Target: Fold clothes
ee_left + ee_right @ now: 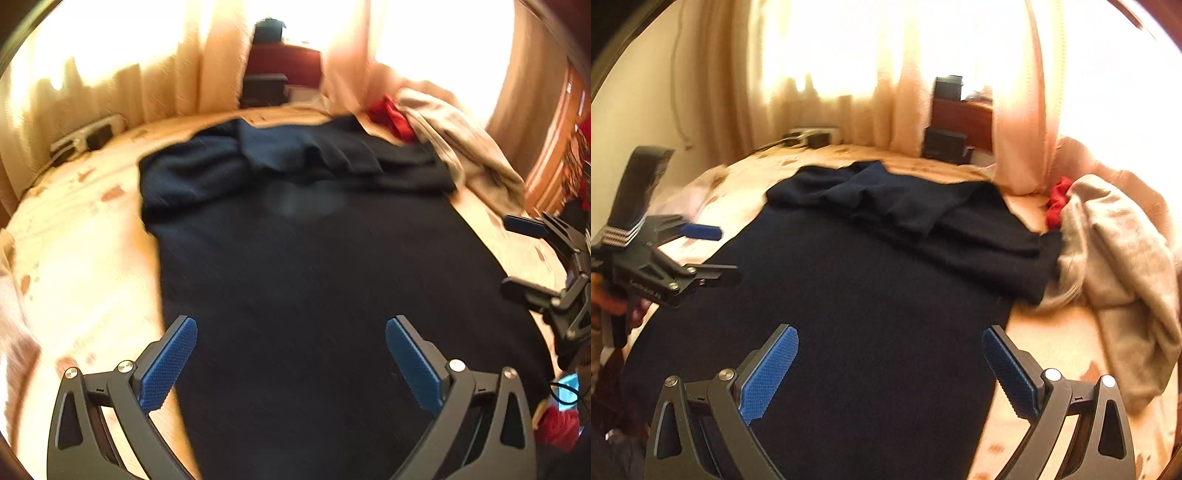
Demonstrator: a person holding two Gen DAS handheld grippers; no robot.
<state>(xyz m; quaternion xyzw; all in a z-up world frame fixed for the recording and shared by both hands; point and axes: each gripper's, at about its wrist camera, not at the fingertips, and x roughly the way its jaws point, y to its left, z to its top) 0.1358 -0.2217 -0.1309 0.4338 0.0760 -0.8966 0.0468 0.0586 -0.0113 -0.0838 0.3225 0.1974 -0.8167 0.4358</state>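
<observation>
A dark navy garment lies spread on the patterned bed sheet, its far end folded back into a bunched band. It also fills the right wrist view. My left gripper is open and empty above the garment's near left part; it also shows from the side in the right wrist view. My right gripper is open and empty above the garment's near right part; it shows at the right edge of the left wrist view.
A beige garment and a red cloth lie piled at the bed's right side. Curtains hang behind the bed, with dark boxes and a power strip at the far edge. The sheet is bare to the left.
</observation>
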